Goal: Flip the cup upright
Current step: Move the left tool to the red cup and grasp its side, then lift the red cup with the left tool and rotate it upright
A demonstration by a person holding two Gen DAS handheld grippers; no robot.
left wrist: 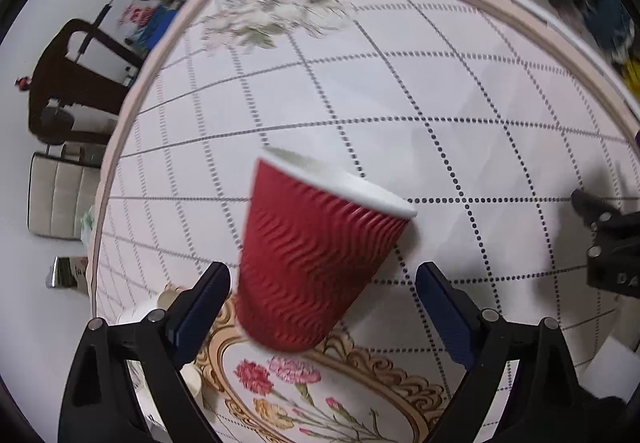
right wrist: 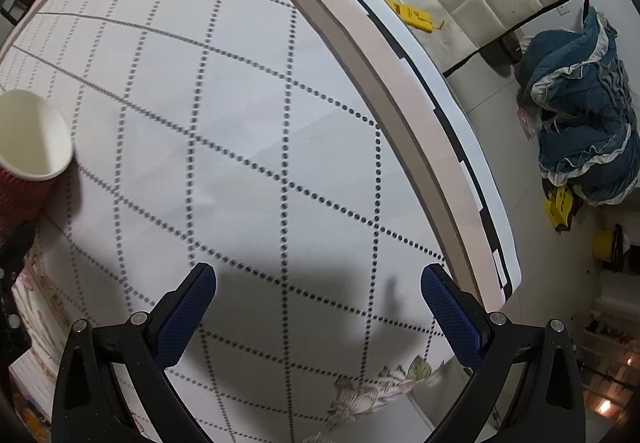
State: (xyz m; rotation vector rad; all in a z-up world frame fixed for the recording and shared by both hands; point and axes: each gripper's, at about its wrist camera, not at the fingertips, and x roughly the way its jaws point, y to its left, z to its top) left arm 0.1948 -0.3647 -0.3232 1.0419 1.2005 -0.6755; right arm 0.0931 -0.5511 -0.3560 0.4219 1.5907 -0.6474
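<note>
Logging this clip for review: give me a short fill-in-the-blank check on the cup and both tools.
The ribbed cup is coloured ____ outside.
Its open rim faces ____, away from the tablecloth.
The left tool has its jaws ____, with the cup between them.
The right tool holds ____.

Missing words: red; upward; open; nothing

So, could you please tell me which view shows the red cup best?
The left wrist view: the cup sits whole and central between the open left tongs, mouth up, slightly blurred. The right wrist view catches only its white inside and part of the red wall at the left edge.
</note>
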